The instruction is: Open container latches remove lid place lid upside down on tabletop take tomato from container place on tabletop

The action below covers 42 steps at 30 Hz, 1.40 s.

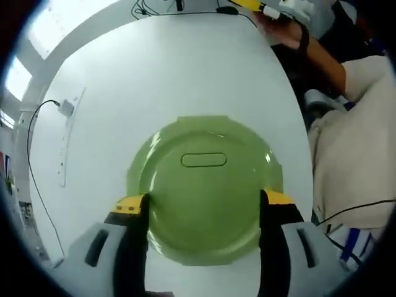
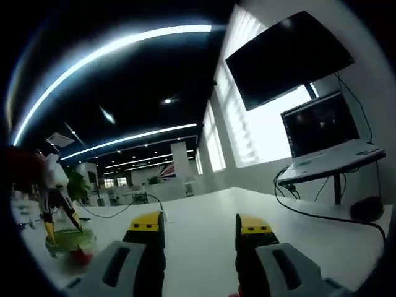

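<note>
In the left gripper view, the white surface (image 1: pixel 167 74) is spreading wide and bare around the green lid (image 1: pixel 204 185), with its far edge curving off toward cables at the top and a person's arm (image 1: pixel 309 49) reaching in at the upper right. A thin black cable (image 1: pixel 34 161) is running along the surface's left side, well apart from the lid. The left tongs (image 1: pixel 207 207) are standing wide open, one yellow-tipped jaw at each side of the round lid, just beside its rim; whether they are touching it I cannot tell. The lid is lying flat, an oval recess (image 1: pixel 203 160) showing at its centre.

In the right gripper view, the right tongs (image 2: pixel 201 226) are hanging open and holding nothing, pointing across open white surface (image 2: pixel 297 229) toward a laptop (image 2: pixel 328 148) and a dark wall screen (image 2: pixel 288 59). Far to their left, the green container (image 2: pixel 69 242) is sitting on the surface with something red inside, another gripper (image 2: pixel 57 198) standing over it.
</note>
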Each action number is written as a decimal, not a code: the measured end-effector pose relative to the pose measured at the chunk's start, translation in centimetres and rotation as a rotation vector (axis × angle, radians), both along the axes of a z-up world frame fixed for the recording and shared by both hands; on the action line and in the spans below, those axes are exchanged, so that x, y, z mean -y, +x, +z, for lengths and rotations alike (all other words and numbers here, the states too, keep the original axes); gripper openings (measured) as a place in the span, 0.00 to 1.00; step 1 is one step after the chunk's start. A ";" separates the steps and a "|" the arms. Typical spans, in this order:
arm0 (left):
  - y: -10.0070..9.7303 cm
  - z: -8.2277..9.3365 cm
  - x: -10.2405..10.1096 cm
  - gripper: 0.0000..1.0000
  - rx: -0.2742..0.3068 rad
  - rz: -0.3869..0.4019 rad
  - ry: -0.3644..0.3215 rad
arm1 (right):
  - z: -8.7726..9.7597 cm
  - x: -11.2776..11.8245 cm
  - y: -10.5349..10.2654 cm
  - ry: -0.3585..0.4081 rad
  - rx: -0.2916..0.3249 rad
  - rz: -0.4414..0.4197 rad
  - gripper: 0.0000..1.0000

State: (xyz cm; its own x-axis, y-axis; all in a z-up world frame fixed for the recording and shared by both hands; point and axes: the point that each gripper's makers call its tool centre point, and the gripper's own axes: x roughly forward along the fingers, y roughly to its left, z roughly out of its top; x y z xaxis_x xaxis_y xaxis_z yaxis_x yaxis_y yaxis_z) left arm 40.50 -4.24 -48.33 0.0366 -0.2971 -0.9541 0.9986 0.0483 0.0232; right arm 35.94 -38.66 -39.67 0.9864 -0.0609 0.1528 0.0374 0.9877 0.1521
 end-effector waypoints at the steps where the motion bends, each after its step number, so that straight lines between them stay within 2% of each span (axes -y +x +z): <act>1: 0.0 0.0 0.0 0.65 0.000 0.000 -0.001 | 0.4 -0.5 0.2 -0.020 0.005 0.011 0.41; 6: -0.3 0.0 0.1 0.65 0.001 0.000 -0.008 | 2.6 -3.8 0.9 -0.139 0.049 0.101 0.43; 12: -0.3 0.0 0.0 0.65 0.002 0.002 -0.016 | 5.7 -9.9 0.7 -0.308 0.158 0.251 0.44; 14: -0.4 0.0 -0.1 0.65 0.002 0.003 -0.016 | 6.2 -11.3 0.5 -0.348 0.179 0.283 0.44; 18: -0.7 0.0 -0.1 0.65 0.002 0.003 -0.014 | 7.0 -13.3 0.3 -0.359 0.213 0.324 0.44; 22: -0.7 0.0 -0.1 0.65 0.001 0.003 -0.009 | 7.7 -16.0 -0.6 -0.481 0.283 0.374 0.43; 23: -0.8 0.0 -0.1 0.65 0.001 0.005 -0.009 | 7.8 -17.0 -1.0 -0.531 0.316 0.393 0.41; 26: -0.8 -0.1 -0.1 0.65 0.001 0.008 -0.007 | 7.3 -18.6 -1.3 -0.566 0.301 0.424 0.39; 29: -0.9 -0.1 -0.1 0.65 0.001 0.009 -0.003 | 7.3 -20.2 -2.0 -0.598 0.335 0.463 0.39; 34: -0.9 -0.1 -0.1 0.65 0.000 0.011 -0.003 | 7.0 -23.4 -3.6 -0.746 0.416 0.533 0.41; 37: -0.9 -0.1 -0.1 0.65 0.000 0.011 -0.005 | 6.4 -25.2 -4.2 -0.793 0.443 0.577 0.41; 42: -0.9 -0.1 -0.1 0.65 0.000 0.010 -0.004 | 4.1 -28.3 -5.2 -0.928 0.478 0.664 0.43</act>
State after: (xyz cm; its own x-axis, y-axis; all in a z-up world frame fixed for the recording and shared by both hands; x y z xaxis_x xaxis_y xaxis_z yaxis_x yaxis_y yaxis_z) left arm 39.62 -4.14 -48.44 0.0392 -0.3009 -0.9529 0.9980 0.0586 0.0225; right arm 30.73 -10.36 -35.54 0.6179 0.7535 0.2246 -0.3788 0.5355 -0.7548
